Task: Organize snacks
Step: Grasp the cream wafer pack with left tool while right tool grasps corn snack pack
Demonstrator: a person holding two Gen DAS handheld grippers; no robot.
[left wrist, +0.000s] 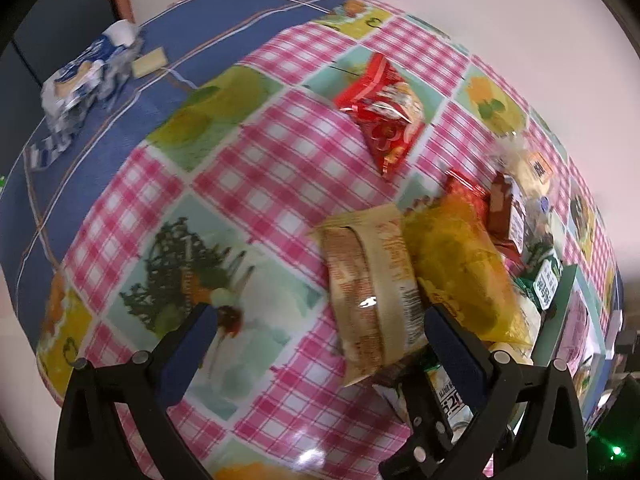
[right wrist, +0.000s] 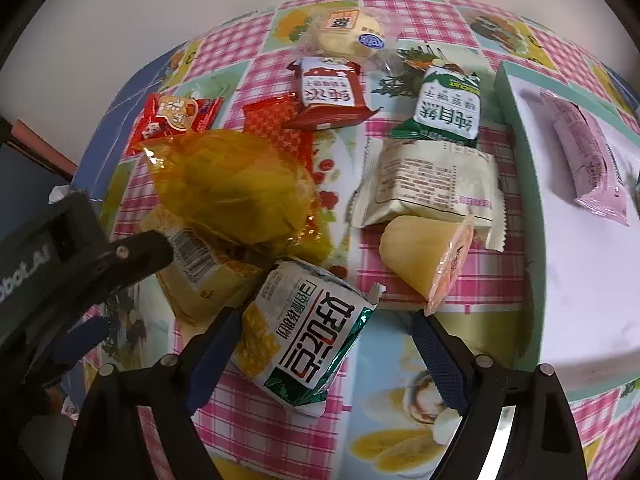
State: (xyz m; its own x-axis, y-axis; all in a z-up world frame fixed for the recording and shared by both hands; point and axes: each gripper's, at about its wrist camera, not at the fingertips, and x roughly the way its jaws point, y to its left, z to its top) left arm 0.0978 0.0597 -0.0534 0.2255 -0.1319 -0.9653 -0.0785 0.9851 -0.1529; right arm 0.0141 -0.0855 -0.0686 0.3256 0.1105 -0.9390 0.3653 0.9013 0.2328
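Right claw (right wrist: pixel 320 344) hangs low over the bench (right wrist: pixel 280 408), jaws spread wide, and the green-and-white corn snack packet (right wrist: pixel 308 332) lies between them. Its left fingertip (right wrist: pixel 224 332) sits just beside the packet's yellow end; whether it touches I cannot tell, and the right one is clear of it. So this reads as the pick step: next the jaws must squeeze across the puffy packet, then lift and carry it toward the white tray (right wrist: pixel 580 264) at the bench's right edge, where a pink bar (right wrist: pixel 588 160) already lies.

Left claw (left wrist: pixel 320 320) is spread wide too, gripping nothing, with the tan biscuit packet (left wrist: pixel 372 280) between its fingers. It's crowded: the yellow cellophane bag (right wrist: pixel 232 188) leans on the neighbours, and the jelly cup (right wrist: pixel 428 260) lies on its side right by the path to the tray, so a careless swing could knock it. Farther back, a cream packet (right wrist: pixel 432 180), a green packet (right wrist: pixel 444 108), red wrappers (right wrist: pixel 332 92) and a round cake (right wrist: pixel 348 32) wait near the far edge.
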